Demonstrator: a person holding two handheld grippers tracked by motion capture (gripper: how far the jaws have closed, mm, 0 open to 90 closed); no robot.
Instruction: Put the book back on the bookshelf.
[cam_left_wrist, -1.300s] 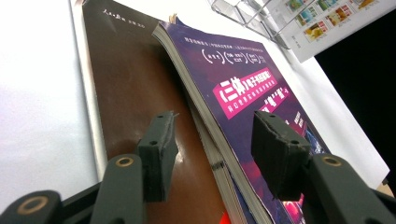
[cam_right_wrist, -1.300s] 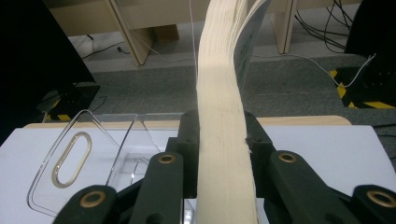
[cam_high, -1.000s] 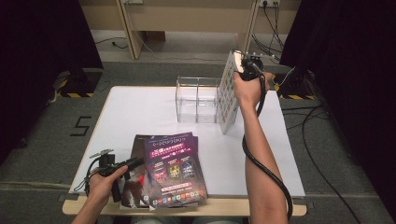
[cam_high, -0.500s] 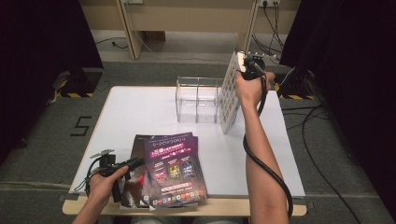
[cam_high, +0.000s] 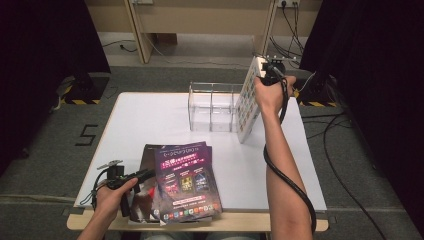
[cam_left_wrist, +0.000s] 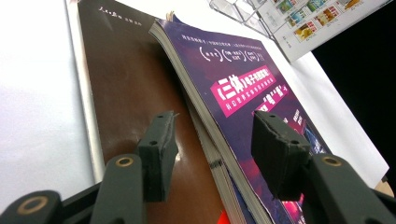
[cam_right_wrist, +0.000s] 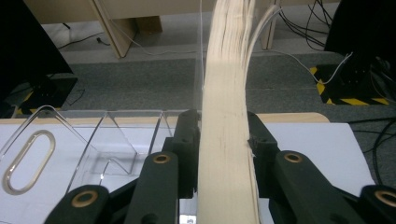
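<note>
A thick book with a white, picture-tiled cover (cam_high: 247, 105) stands on edge, leaning at the right end of a clear acrylic rack (cam_high: 212, 107). My right gripper (cam_high: 261, 65) grips its top from above. In the right gripper view the book's page edge (cam_right_wrist: 226, 93) runs up between the jaws of this gripper (cam_right_wrist: 223, 135). The jaws have just been opening, though the pads still look pressed to its sides. At the front left lies a stack topped by a purple magazine (cam_high: 187, 182) over a brown-covered one (cam_left_wrist: 130, 84). My left gripper (cam_left_wrist: 212, 135) is open, its jaws straddling the purple magazine's edge (cam_left_wrist: 243, 93).
The white table (cam_high: 150, 115) has bare surface at the left and back. The rack's empty slots (cam_right_wrist: 93, 144) lie left of the book. Cables and yellow-black floor markers lie beyond the far edge, and dark curtains hang on both sides.
</note>
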